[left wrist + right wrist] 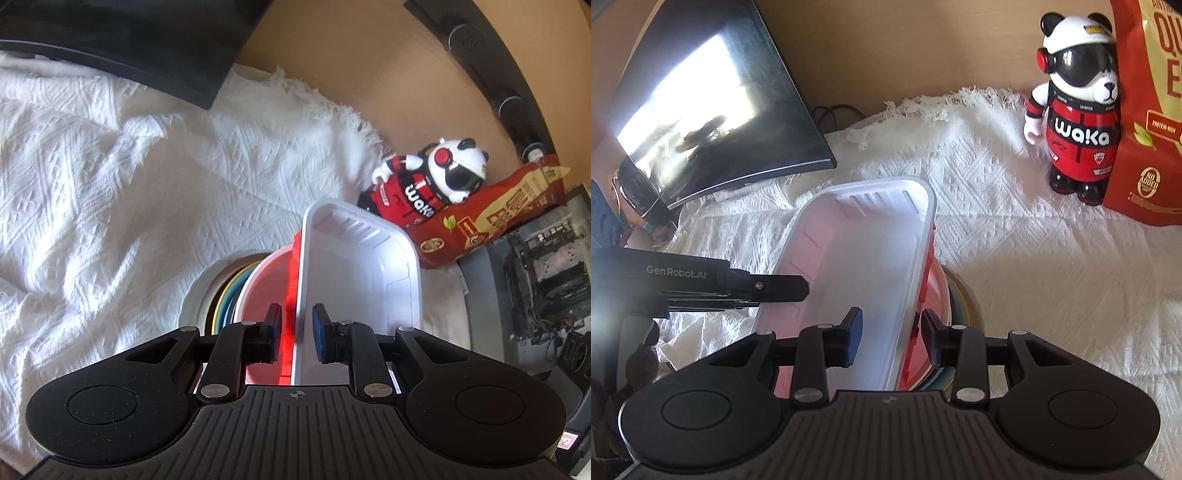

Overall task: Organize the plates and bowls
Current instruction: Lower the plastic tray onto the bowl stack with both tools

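A white foam tray (358, 266) (857, 251) sits tilted on top of a red bowl (293, 243) (923, 295). Beneath the bowl lies a stack of plates (221, 295) (964, 295) with yellow, blue and white rims, resting on the white cloth. My left gripper (295, 332) is shut on one long rim of the tray, with the red bowl's edge also between its pads. It also shows from the side in the right wrist view, where the left gripper (801, 288) meets the tray's left rim. My right gripper (892, 336) is shut on the opposite rim, over tray and red bowl edge together.
A white textured cloth (110, 184) covers the table. A panda figure (424, 184) (1075, 122) stands against a red snack bag (491, 221) (1145, 110) at the far right. A dark monitor (129, 44) (713, 103) stands at the back left. An open computer case (535, 277) is off the table's right side.
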Motion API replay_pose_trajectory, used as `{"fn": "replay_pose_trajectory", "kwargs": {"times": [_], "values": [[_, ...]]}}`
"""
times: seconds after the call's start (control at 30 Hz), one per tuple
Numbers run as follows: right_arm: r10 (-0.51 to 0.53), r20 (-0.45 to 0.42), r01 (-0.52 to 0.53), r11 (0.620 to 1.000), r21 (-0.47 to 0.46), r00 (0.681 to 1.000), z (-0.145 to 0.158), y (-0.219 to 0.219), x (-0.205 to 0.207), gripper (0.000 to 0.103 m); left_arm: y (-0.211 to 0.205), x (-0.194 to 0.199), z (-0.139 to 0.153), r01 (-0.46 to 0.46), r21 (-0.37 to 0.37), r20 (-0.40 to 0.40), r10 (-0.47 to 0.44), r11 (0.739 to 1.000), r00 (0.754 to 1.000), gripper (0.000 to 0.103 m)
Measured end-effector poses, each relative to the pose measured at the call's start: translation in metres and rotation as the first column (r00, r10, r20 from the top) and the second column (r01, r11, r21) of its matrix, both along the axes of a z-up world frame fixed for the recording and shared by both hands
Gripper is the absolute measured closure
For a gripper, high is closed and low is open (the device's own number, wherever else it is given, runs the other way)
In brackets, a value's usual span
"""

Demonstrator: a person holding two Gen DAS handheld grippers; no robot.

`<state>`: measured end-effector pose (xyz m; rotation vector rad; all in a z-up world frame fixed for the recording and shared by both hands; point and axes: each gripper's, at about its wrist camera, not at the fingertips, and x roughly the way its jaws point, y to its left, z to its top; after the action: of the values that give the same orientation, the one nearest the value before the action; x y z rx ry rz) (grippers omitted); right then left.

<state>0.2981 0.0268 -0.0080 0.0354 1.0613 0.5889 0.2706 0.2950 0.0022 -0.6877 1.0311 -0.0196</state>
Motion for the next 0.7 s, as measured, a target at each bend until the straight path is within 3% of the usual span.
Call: {"fn": "replay_pose_trajectory", "kwargs": {"times": [0.7], "values": [[0.005, 0.028, -0.005, 1.000, -0.013, 1.000, -0.010, 0.003, 0.022, 0.067, -0.001, 0.023, -0.008, 0.013, 0.001, -0.021, -0.013, 1.000, 1.000, 0.084]]}}
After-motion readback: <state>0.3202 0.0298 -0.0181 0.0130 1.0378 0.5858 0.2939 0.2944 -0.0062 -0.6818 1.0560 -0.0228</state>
